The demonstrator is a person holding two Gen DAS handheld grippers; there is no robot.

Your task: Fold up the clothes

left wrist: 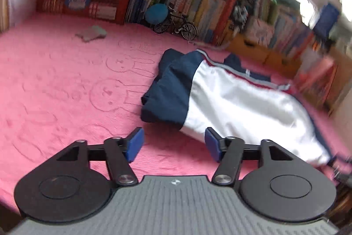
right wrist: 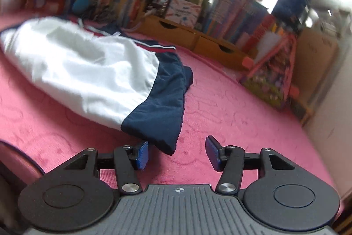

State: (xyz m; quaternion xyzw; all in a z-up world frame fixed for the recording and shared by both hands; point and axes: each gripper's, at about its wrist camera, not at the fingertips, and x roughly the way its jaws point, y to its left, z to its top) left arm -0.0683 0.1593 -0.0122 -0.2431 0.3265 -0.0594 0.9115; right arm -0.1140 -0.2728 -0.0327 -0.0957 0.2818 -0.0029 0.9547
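A: Left gripper angled down over the pink bedspread. Jaws spread, blue pads well apart, nothing between them but bare spread.

B: Right gripper same tilt, jaws also spread. Navy corner of the garment lies just beside its left pad; pads not pressing on it.

A: Garment from the left view: white body with navy end panels, lying flat on the spread, ahead and to the right of the gripper. Red and grey trim along its far edge. Near white edge sits just past the right pad; contact cannot be told.

B: From the right view it lies ahead and left, navy end nearest.

A: Only my side shows a small model bicycle by the books, a blue round cushion, a small grey folded thing far on the spread, and rabbit outlines pressed into the fabric.

B: Only mine shows wooden drawers under the bookshelf and a colourful box leaning at the right. Heavy blur at both edges.
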